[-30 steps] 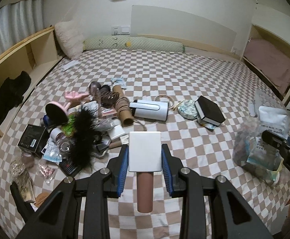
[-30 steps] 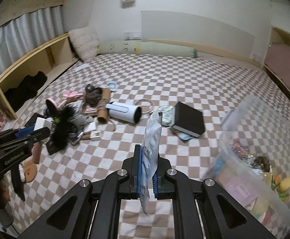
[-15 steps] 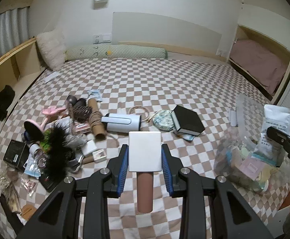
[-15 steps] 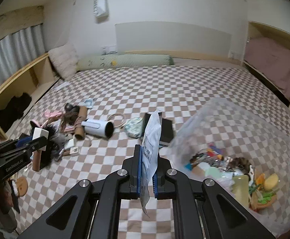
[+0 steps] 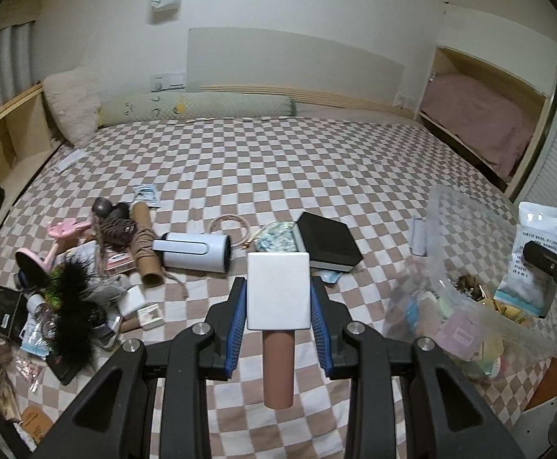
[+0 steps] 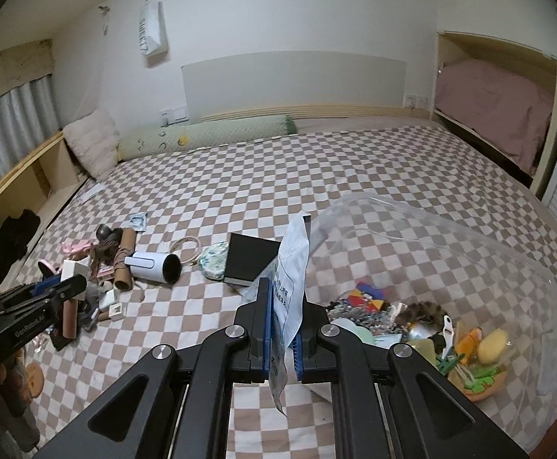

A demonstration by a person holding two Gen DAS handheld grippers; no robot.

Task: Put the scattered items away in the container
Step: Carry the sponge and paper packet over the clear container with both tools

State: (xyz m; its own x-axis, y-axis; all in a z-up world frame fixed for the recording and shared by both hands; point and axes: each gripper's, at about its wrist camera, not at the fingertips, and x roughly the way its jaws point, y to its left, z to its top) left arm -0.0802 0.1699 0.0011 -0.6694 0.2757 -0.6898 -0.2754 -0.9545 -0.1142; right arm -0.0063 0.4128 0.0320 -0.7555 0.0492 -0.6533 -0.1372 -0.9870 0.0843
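Checkered bed point(image 5: 316, 160): L tongs point(image 5: 278, 298) grip bottle point(image 5: 278, 306), R tongs point(image 6: 283, 321) pinch sachet point(image 6: 291, 264)

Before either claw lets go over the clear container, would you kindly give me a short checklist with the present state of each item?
1. Right claw shut on the white sachet: ok.
2. Left claw clamped on the white-capped brown tube: ok.
3. Clear container mouth open and unobstructed: ok.
4. Sachet directly over the opening: cannot tell; it shows at the container's near-left edge.
5. Tube over the container: not ok; it is over the checkered bedspread, with the container off to the right.
6. Room left inside the container: ok; the contents cover only the bottom.
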